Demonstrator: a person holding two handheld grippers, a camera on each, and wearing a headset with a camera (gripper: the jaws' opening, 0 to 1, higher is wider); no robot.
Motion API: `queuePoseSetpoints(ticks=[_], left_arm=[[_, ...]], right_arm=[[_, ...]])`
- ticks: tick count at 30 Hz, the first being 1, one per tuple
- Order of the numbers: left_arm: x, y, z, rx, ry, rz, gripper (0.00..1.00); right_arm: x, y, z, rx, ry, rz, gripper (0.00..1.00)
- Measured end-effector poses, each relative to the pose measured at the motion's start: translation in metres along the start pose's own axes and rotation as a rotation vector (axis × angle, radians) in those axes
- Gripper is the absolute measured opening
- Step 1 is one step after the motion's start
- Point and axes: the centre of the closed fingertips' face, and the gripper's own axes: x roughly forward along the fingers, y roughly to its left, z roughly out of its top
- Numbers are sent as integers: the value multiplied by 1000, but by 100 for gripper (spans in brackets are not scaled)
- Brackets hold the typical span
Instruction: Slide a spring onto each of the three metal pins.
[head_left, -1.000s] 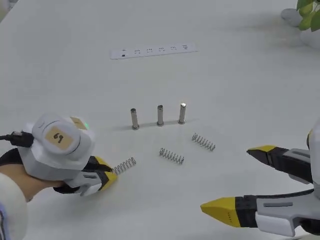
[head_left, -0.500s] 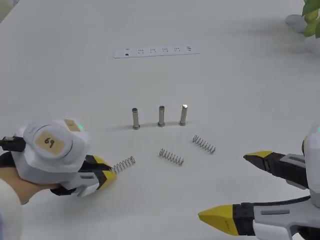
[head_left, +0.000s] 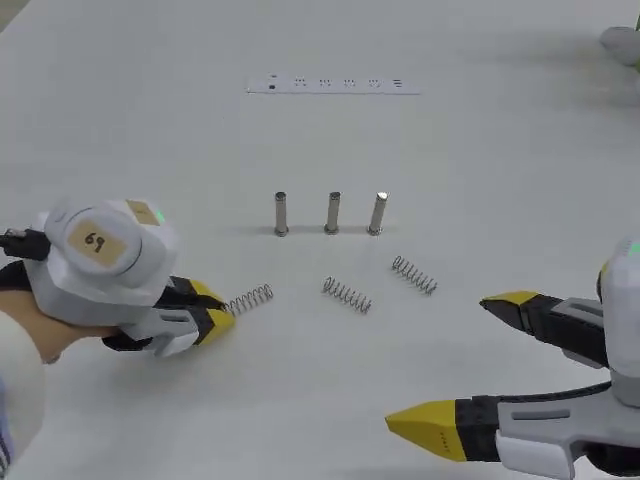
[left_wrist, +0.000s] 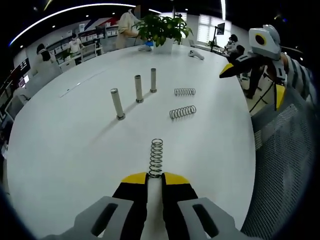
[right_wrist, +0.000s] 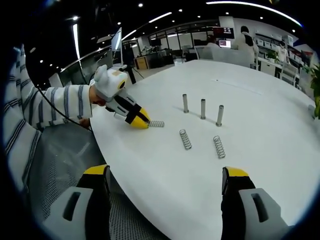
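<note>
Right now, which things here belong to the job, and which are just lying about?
Job: left pin, middle pin, right pin; pinched spring, middle spring, right spring; left claw, shut on the pinched spring; right claw, open.
Lying about: power strip; potted plant.

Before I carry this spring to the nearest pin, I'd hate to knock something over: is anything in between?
Nothing visible. Bare table lies between the spring held by the left gripper and the nearest pin. The middle spring and the far spring lie right of that path.
</note>
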Motion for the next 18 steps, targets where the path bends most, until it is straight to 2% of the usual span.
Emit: queuePoseSetpoints(ticks=[6, 7, 11, 14, 18], left_arm=[[-2, 1, -2, 3, 0, 4, 1], [-2, 2, -3, 18, 4, 10, 1], [-6, 2, 0, 26, -16, 10, 1], [-8, 2, 1, 48, -18, 9, 1], [-12, 2, 7, 61, -48, 9, 1]], right_arm=[[0, -1, 1, -8, 0, 5, 91], [0, -1, 1, -7, -1, 5, 91], [0, -2, 0, -8, 0, 10, 91], [-1, -6, -1, -67, 32, 22, 91], [-2, -13, 2, -99, 41, 24, 91]])
